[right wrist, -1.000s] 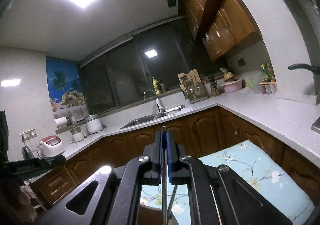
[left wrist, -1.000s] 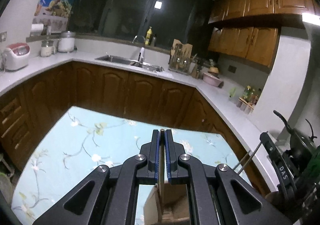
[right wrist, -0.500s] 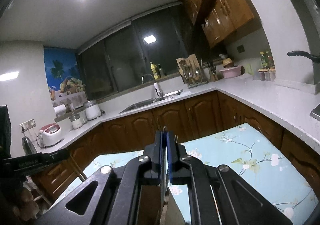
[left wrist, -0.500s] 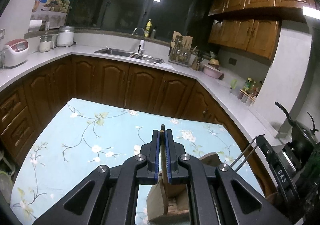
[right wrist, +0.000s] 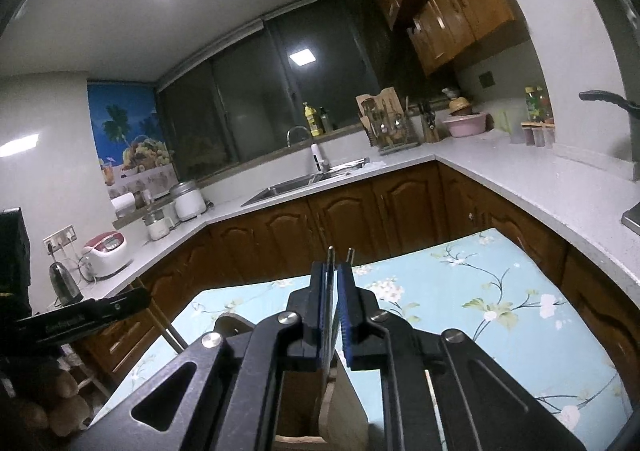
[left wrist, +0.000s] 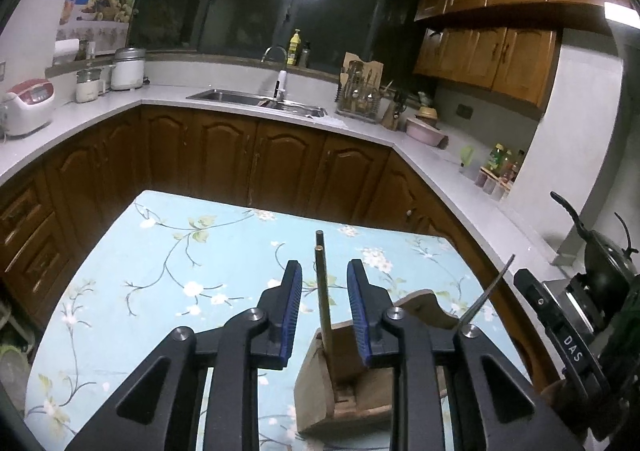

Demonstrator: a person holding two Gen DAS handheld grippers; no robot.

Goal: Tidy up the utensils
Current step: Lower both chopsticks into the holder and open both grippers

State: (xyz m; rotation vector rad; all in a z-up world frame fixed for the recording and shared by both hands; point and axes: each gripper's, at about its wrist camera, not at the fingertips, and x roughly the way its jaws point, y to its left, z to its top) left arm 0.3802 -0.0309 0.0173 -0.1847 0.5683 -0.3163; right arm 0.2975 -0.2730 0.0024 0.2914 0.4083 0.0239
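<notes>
On the blue floral tablecloth (left wrist: 168,291) stands a wooden utensil holder (left wrist: 340,391). A pair of wooden chopsticks (left wrist: 321,291) stands upright in it. My left gripper (left wrist: 324,271) is opening around them, and its blue pads are clear of the sticks on both sides. My right gripper (right wrist: 331,279) hangs over the same holder (right wrist: 300,411), and its jaws are just opening. One thin metal chopstick (right wrist: 329,283) runs between its pads with a small gap on the right. A second metal tip (right wrist: 350,251) pokes up behind the right pad. The right gripper (left wrist: 560,335) also shows at the left wrist view's right edge.
A white counter (left wrist: 100,119) with wooden cabinets wraps around the table. On it are a sink (left wrist: 256,99), a rice cooker (left wrist: 28,107), a utensil rack (left wrist: 360,91) and a pink bowl (left wrist: 424,129). A dark pan (left wrist: 600,263) sits at the right.
My left jaws have parted and let go of the wooden chopsticks, which now stand in the holder. My right gripper has tipped downward and its jaws have opened slightly around the metal chopstick.
</notes>
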